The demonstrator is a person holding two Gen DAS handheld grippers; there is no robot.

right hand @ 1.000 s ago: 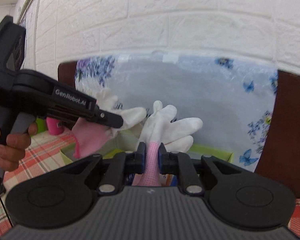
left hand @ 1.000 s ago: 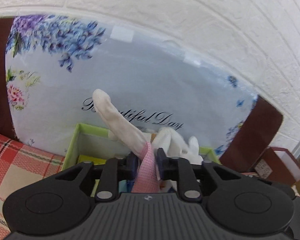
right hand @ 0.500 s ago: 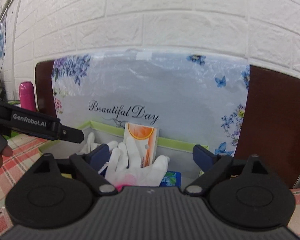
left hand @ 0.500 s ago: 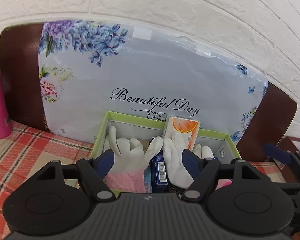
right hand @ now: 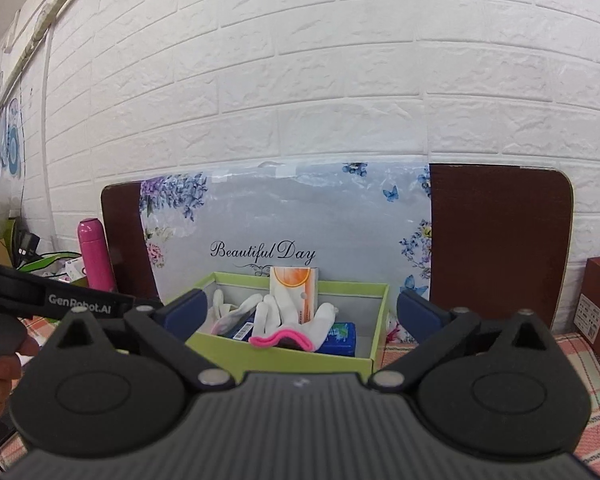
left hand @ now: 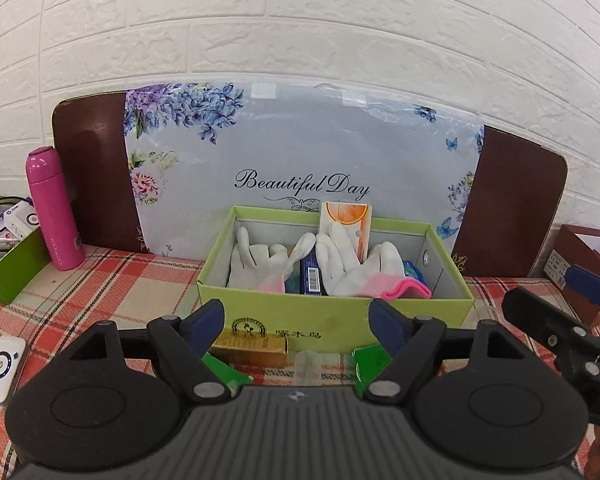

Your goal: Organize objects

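A light green box stands on the checked cloth against a floral board. Two white gloves with pink cuffs lie in it, the left glove and the right glove, with a blue box between them and an orange-and-white carton upright at the back. My left gripper is open and empty, in front of the box. My right gripper is open and empty, also drawn back from the box.
A pink bottle stands left by the board. A gold box, green packets and a clear small item lie before the green box. A white device lies at the left, a brown box at the right.
Both grippers held the gloves above the box a second ago, then opened and let them drop in. Both have since drawn back from the box.
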